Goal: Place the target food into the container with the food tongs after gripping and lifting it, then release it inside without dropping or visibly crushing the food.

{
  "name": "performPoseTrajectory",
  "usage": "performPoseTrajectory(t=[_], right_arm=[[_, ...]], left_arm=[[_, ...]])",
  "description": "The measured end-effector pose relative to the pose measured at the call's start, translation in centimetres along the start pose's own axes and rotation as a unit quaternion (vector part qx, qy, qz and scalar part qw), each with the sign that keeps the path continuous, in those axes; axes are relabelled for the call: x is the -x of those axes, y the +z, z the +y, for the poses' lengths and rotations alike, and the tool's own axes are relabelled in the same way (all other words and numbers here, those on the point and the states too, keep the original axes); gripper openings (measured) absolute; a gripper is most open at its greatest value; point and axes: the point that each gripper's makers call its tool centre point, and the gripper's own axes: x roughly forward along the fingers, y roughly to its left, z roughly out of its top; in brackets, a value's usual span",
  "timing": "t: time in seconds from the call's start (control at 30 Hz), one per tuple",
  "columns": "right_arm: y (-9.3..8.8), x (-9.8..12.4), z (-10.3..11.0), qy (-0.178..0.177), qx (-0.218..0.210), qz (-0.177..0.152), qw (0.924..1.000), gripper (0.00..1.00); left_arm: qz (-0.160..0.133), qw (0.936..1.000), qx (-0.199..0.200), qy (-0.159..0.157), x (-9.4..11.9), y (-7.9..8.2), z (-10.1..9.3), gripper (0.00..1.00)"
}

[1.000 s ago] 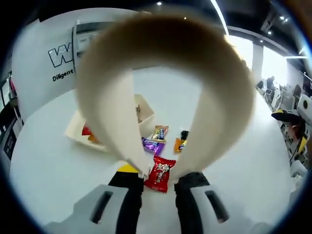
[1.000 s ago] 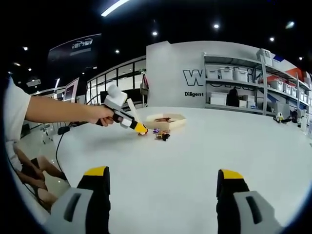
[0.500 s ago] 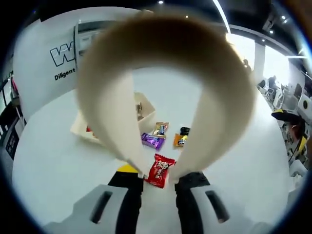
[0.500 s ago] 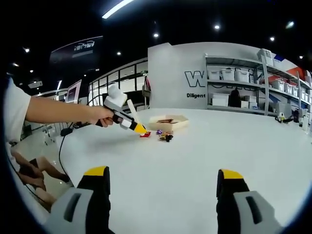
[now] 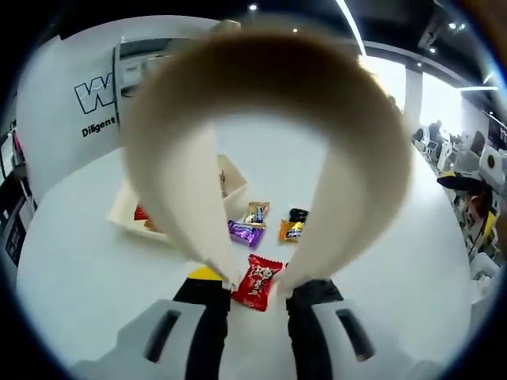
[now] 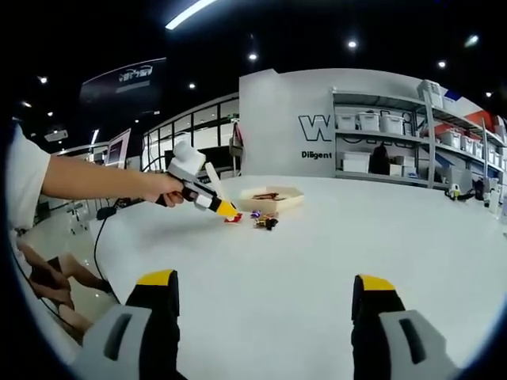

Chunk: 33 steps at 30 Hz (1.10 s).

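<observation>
While the white table (image 6: 317, 261) stretches wide under both views, the wooden container (image 5: 127, 212) sits at its far left with red packets inside. Nearer, the left gripper (image 5: 255, 305) squeezes cream food tongs (image 5: 261, 119), whose tips are almost closed on a red candy packet (image 5: 257, 282). Purple (image 5: 245, 233) and orange (image 5: 290, 230) candies lie just beyond. The right gripper (image 6: 265, 297) hangs with jaws spread wide, holding nothing.

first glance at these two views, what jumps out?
In the left gripper view, the pale tongs loop hugely over the scene, tips closing around a red candy packet just ahead of the left gripper. Behind lie three more wrapped sweets and a shallow cream container on the white table. In the right gripper view, the right gripper stands wide open, far from the sweets.
</observation>
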Motion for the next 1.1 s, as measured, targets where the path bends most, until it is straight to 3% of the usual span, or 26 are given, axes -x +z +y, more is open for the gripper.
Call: performPoseTrajectory(t=[1.1], right_arm=[[-0.36,-0.14,-0.10,-0.001,-0.008,0.002,1.0000,0.88]], left_arm=[[-0.018,0.9991,0.037,-0.012,-0.81,-0.34,0.07,0.24]])
